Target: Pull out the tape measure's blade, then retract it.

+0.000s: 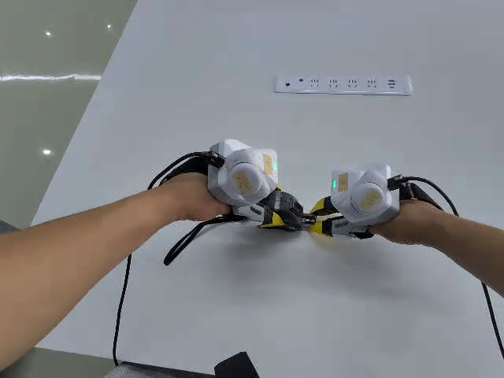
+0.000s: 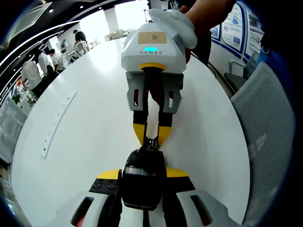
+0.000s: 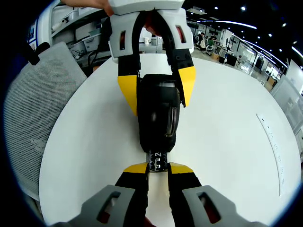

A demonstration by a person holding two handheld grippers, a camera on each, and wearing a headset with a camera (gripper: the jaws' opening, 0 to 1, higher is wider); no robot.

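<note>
1. The left gripper (image 2: 143, 174) is clamped on the case of the black tape measure (image 2: 144, 184), which sits between its yellow-tipped jaws.
2. Facing it, the right gripper (image 3: 157, 168) is pinched tight on the short length of drawn-out blade (image 3: 157, 161), just beside the case.
3. Farther off, a power strip (image 1: 343, 84) lies on the white surface (image 1: 236, 102).

Left hand-held gripper (image 1: 279, 213), right hand-held gripper (image 1: 320, 224), clamped

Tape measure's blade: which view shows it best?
Right gripper view: the blade shows printed numbers beside the case. Left gripper view catches its tip; head view leaves it too small to tell.
</note>
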